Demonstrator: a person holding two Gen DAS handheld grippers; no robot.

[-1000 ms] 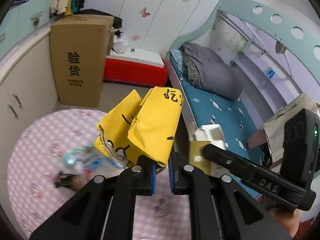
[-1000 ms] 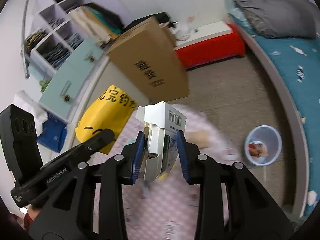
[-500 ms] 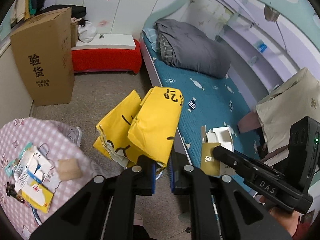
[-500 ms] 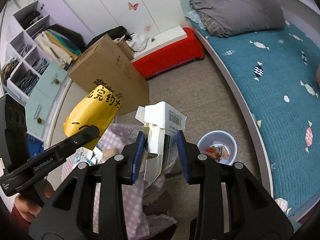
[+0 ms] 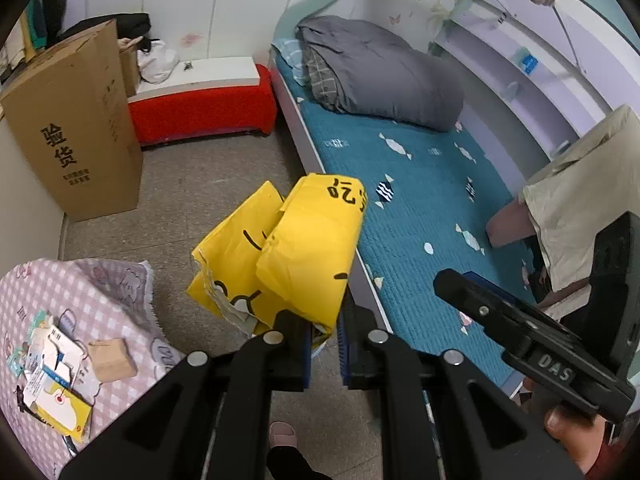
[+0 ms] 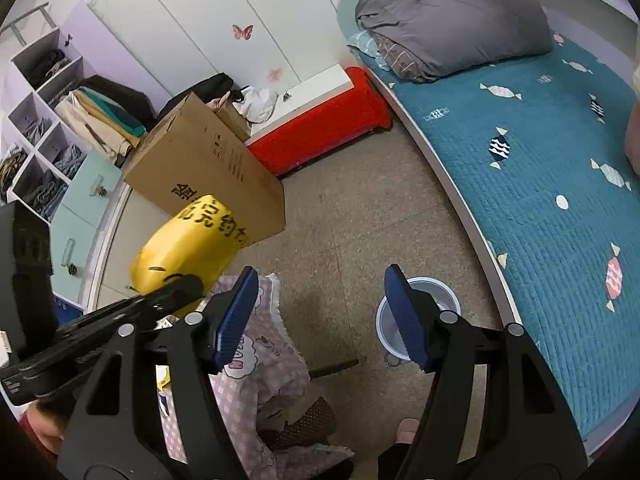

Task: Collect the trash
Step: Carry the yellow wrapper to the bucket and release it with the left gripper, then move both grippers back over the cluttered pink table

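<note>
My left gripper (image 5: 324, 344) is shut on the lower edge of a crumpled yellow bag (image 5: 296, 248) with black print, held over the floor beside the bed. In the right wrist view my right gripper (image 6: 320, 296) has its jaws opening, and nothing is between the blue pads (image 6: 234, 316). A small pale bin (image 6: 440, 300) stands on the floor just beyond it, half hidden by the right finger. The yellow bag (image 6: 188, 240) and left gripper (image 6: 188, 284) show at the left. More trash, a few flat cartons (image 5: 52, 364) and a brown block (image 5: 112, 360), lies on the pink checked table (image 5: 48, 280).
A tall cardboard box (image 5: 76, 132) stands at the left wall, with a red bench (image 5: 204, 108) behind it. The bed (image 5: 420, 184) with a grey duvet (image 5: 380, 76) runs along the right. A person's slipper (image 5: 282, 436) is on the floor below the grippers.
Both grippers swung from above the table toward the floor by the bed. The right jaws have spread, and the white carton they held is gone from between them.
</note>
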